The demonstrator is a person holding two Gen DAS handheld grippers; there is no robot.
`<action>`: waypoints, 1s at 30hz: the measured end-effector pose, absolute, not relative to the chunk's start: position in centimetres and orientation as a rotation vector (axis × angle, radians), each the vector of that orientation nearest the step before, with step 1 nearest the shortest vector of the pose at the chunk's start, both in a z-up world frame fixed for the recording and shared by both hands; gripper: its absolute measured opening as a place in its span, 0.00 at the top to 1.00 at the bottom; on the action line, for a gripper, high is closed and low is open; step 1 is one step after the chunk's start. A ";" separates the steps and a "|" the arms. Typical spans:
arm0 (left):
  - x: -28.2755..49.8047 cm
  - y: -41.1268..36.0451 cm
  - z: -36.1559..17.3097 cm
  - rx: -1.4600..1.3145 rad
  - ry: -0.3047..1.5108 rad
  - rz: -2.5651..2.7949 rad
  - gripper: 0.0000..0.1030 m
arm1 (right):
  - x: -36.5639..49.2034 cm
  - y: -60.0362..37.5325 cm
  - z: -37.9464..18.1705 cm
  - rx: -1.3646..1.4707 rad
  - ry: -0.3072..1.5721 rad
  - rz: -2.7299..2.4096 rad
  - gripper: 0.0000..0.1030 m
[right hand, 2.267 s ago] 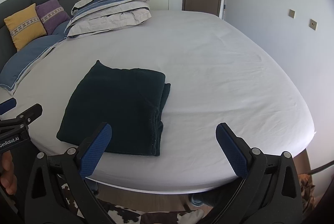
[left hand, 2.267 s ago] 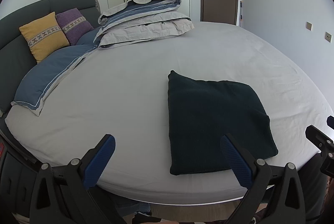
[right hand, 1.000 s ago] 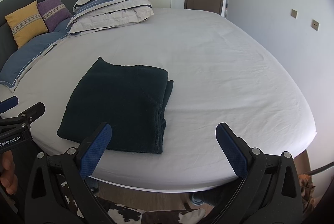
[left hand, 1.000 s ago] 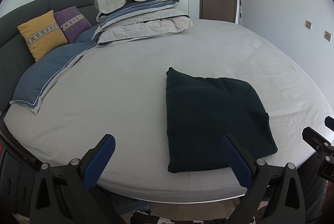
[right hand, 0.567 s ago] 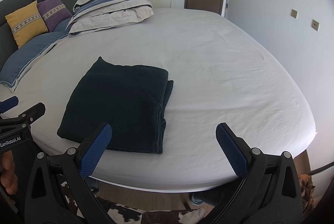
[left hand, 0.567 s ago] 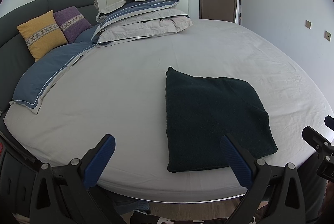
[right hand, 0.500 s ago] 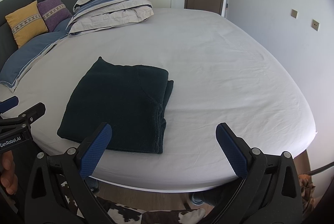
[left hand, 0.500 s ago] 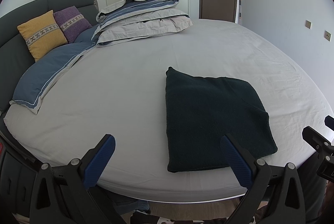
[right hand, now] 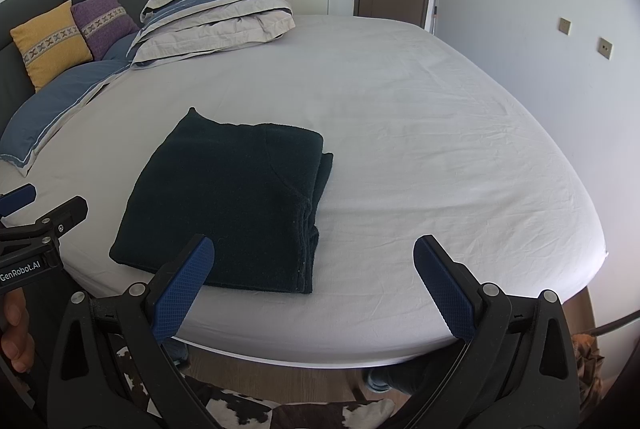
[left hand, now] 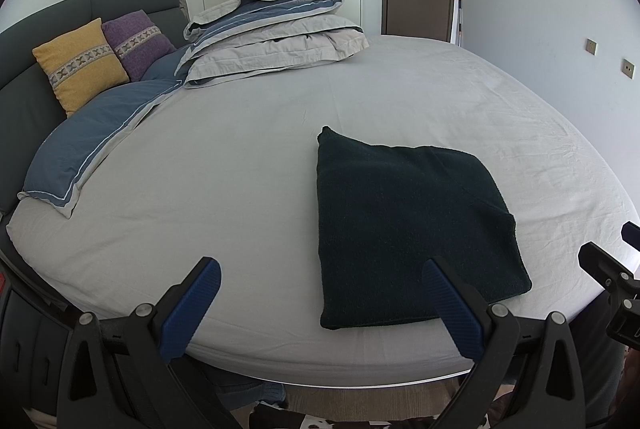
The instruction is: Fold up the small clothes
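A dark green knit garment [left hand: 408, 221] lies folded into a flat rectangle near the front edge of the bed; it also shows in the right wrist view [right hand: 236, 197]. My left gripper [left hand: 320, 293] is open and empty, held off the bed's front edge, its right finger in front of the garment's near edge. My right gripper [right hand: 314, 277] is open and empty, also held back from the bed, its left finger in front of the garment's near right corner. The left gripper's side shows at the left of the right wrist view [right hand: 40, 225].
The bed sheet [left hand: 240, 189] is light grey. A folded duvet pile [left hand: 272, 37] sits at the back, with a blue pillow [left hand: 96, 137], a yellow cushion [left hand: 76, 65] and a purple cushion [left hand: 136, 41] against the dark headboard. A wall [right hand: 560, 69] stands to the right.
Over the frames both grippers drifted very slightly; in the last half second nothing visibly moved. The garment lies as before.
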State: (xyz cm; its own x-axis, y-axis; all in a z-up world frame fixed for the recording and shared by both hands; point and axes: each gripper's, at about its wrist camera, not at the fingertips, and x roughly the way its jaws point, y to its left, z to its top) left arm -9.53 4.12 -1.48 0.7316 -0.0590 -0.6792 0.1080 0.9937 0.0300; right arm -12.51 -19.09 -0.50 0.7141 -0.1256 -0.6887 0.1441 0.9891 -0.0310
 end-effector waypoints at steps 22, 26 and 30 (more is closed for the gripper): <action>-9.5 4.2 -1.8 0.069 0.749 -0.096 0.00 | -12.4 -19.1 -0.9 0.024 0.765 -0.144 0.01; -9.3 4.4 -1.9 0.067 0.755 -0.099 0.00 | -12.5 -19.1 -0.9 0.024 0.766 -0.145 0.01; -9.2 4.6 -1.9 0.065 0.760 -0.099 0.00 | -12.4 -19.2 -1.1 0.022 0.768 -0.143 0.01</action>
State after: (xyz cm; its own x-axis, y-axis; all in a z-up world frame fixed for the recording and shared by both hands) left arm -9.15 4.57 -1.94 0.7206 -0.0661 -0.6902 0.1130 0.9933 0.0228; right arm -12.37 -19.22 -1.13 0.7102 -0.1207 -0.6936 0.1369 0.9901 -0.0321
